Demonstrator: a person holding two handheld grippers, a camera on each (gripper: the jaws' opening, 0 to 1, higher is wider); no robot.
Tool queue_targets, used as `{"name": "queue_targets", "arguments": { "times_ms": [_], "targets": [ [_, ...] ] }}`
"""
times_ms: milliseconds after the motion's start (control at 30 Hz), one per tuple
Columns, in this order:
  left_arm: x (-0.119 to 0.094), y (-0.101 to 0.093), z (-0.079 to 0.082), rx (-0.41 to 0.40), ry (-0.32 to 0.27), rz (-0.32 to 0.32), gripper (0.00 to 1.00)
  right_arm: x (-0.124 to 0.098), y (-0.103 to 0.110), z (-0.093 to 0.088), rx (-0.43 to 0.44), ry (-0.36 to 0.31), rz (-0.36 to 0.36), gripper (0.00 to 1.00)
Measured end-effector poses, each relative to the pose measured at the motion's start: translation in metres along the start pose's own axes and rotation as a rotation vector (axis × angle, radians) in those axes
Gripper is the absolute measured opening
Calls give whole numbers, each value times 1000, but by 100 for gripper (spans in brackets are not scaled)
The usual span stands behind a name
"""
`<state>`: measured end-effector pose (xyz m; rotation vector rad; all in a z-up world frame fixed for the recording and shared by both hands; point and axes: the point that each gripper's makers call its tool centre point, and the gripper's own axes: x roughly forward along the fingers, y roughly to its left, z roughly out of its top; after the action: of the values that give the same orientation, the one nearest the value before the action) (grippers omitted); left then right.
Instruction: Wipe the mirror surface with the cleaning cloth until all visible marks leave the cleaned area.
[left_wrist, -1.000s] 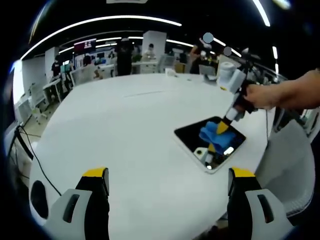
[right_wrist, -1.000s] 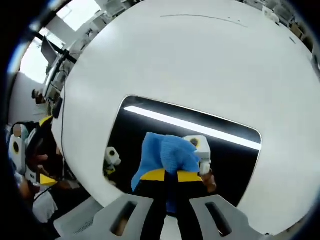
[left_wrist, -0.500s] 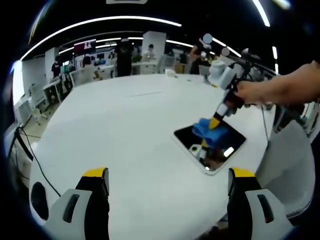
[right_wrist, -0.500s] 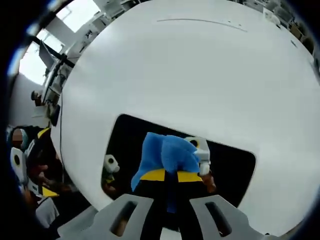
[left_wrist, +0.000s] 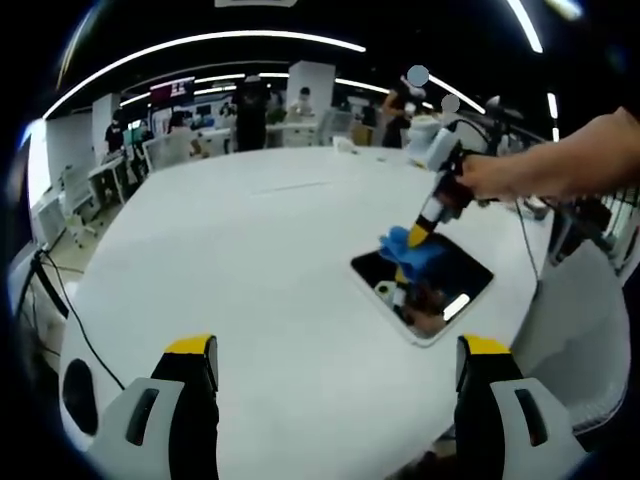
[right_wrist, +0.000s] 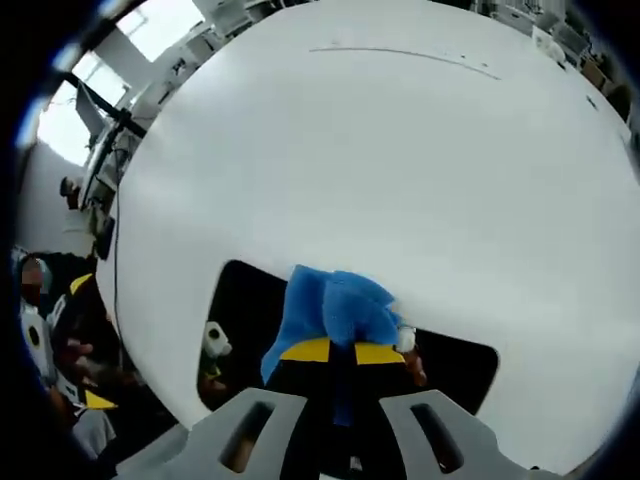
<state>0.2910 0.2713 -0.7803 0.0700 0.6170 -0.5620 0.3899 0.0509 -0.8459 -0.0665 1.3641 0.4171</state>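
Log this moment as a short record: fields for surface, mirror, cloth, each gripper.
surface: round white table
mirror: flat dark mirror lying near the table's edge
cloth: blue cloth pinched in the right gripper, pressed on the mirror's far edge
right gripper: right gripper shut on the cloth, held by a hand
left gripper: left gripper open, jaws wide apart above the table, holding nothing

Bunched blue cloth (right_wrist: 335, 308) on dark rectangular mirror (right_wrist: 245, 310), flat on white table (right_wrist: 380, 160).
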Motion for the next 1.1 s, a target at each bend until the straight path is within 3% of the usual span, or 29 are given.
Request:
{"name": "queue_targets", "arguments": {
  "times_ms": [767,1100],
  "targets": [
    [-3,0,2,-10,-5,8,100,6,-4,3,-7,23,38,0],
    [-5,-7,0,-6,-2,10,100,8,-21,3,-12,25,27,0]
  ]
}}
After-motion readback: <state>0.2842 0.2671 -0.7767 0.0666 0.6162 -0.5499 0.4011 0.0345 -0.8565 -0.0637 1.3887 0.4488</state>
